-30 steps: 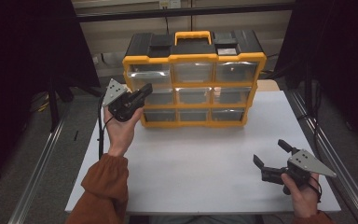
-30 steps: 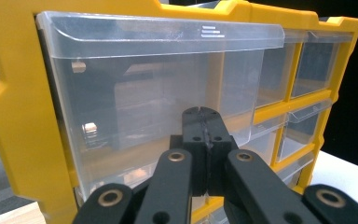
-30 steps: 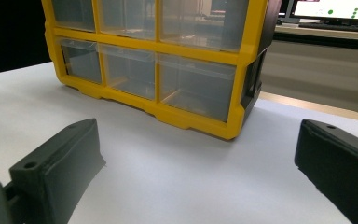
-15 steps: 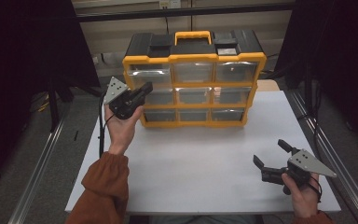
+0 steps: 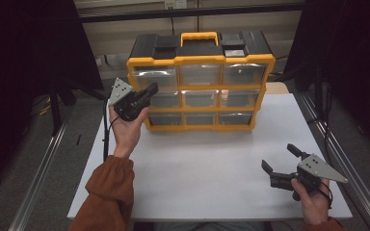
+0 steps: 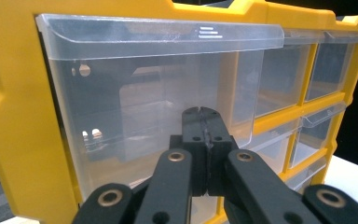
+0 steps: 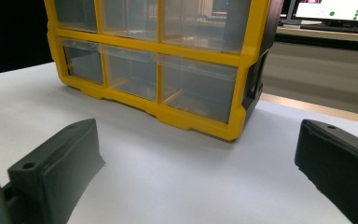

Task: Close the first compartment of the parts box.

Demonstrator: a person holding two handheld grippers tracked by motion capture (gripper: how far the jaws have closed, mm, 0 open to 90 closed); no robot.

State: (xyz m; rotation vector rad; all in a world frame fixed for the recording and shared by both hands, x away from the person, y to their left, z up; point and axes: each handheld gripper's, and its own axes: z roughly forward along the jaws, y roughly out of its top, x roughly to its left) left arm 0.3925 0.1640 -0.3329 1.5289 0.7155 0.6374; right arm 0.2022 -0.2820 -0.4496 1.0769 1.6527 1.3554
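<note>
A: High view. Yellow drawer organizer (image 5: 200,82) stands at the far side of the white worktop (image 5: 207,173), all nine clear drawers looking pushed in. Left gripper (image 5: 147,94) is raised at the cabinet's left column, about level with the middle-left drawer (image 5: 164,98). Touching or just short, can't tell from here.

B: And the right gripper (image 5: 279,161)?

A: Low at the near right corner of the worktop, well apart from the organizer, fingers spread, holding nothing.

B: Left gripper view?

A: Fingers (image 6: 193,135) pressed together, nothing between them. Tips point at a clear drawer front (image 6: 154,107) close ahead, below its lip. Which row this is I can't tell here. The drawer looks empty, as far as I can see through it.

B: Right gripper view?

A: Two fingers (image 7: 58,163) wide apart over bare worktop; the organizer's lower rows (image 7: 168,79) sit beyond, shut.

B: Progress?

A: Early, by my reading. No drawer is out and nothing is grasped. Left: catch the lip, pull the drawer, and whatever follows.
</note>
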